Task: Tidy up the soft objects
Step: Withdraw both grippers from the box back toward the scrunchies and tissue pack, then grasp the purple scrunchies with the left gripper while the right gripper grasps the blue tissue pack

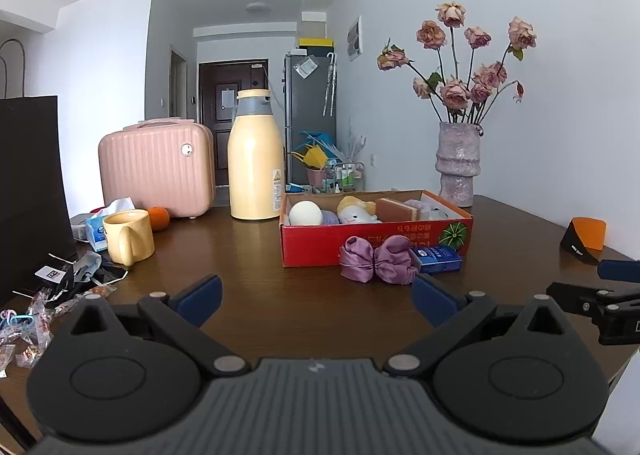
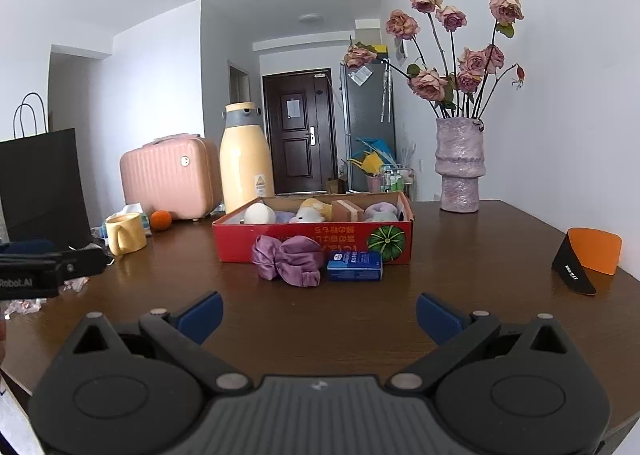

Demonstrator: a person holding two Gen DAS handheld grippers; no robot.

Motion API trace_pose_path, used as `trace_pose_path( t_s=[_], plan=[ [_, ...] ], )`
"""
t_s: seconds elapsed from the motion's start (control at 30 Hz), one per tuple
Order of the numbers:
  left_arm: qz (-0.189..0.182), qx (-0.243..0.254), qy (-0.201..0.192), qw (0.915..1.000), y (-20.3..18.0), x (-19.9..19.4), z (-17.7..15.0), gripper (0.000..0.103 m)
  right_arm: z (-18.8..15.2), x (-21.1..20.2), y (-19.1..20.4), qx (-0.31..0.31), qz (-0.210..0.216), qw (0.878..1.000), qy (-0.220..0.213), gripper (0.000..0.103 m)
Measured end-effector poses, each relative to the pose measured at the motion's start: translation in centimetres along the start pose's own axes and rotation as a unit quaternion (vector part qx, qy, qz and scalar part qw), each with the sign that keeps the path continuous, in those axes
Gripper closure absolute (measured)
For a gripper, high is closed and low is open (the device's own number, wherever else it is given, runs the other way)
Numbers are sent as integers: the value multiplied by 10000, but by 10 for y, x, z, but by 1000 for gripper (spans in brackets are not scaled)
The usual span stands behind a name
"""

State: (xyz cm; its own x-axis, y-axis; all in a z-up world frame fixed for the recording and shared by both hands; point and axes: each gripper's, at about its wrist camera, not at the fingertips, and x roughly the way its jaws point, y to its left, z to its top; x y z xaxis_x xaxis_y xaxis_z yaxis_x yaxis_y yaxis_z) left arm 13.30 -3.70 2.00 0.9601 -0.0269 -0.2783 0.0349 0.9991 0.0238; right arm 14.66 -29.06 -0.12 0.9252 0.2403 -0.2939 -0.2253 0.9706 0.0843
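Plainly the purple satin scrunchie (image 2: 287, 260) is the soft thing not yet put away: it lies on the bench (image 2: 460, 255) touching the front wall of the red cardboard box (image 2: 312, 241), just left of a small blue carton (image 2: 354, 265). Inside the box already sit a pale ball (image 2: 259, 213), a white plush toy (image 2: 307, 215), a brown sponge (image 2: 347, 210) and a lilac fluffy piece (image 2: 380, 212), so I would judge the sorting well along, with the step in hand being the approach to that scrunchie. Nearest it is the right gripper (image 2: 319, 315), low over the front part of the bench and pointed almost straight at the scrunchie; its jaws stand as wide as they go, with bare wood between them and nothing touched. To the left of it hangs the left gripper (image 1: 317, 301), its jaws likewise spread wide and empty, aimed at the same box from further left. The next move, as I read it, calls for one gripper to go forward and down, close on the gathered middle of the satin without catching the carton, then lift it over the box wall. Further off stand a yellow mug (image 1: 129, 236) and a pink case (image 1: 157, 167) towards the left edge, and a vase of dried roses (image 2: 460, 165) by the far right corner.
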Motion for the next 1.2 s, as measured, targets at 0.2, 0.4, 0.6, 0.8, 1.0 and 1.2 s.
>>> trace_pose_path(
  t_s=[0.2,0.4,0.6,0.8,1.0,1.2],
  plan=[
    [-30,22,202,9998,-5,17,0,0,0,9,-6,63,-109,9999,89,0],
    [-488,-62,784,9957,-12,66,7,0,1,35,-18,146,-210,9991,348,0],
    [-611,-95,1114,9919,-31,145,18,0,14,80,-36,266,-138,9972,691,0],
    [-536,-232,1428,9880,-48,231,29,0,36,134,-54,370,-129,9952,896,0],
    [-706,116,1604,9845,-66,286,24,17,55,185,-65,334,-160,9940,1026,0],
    [-1140,126,1547,9813,-31,272,20,71,61,228,-59,243,-22,9924,1203,0]
  ],
)
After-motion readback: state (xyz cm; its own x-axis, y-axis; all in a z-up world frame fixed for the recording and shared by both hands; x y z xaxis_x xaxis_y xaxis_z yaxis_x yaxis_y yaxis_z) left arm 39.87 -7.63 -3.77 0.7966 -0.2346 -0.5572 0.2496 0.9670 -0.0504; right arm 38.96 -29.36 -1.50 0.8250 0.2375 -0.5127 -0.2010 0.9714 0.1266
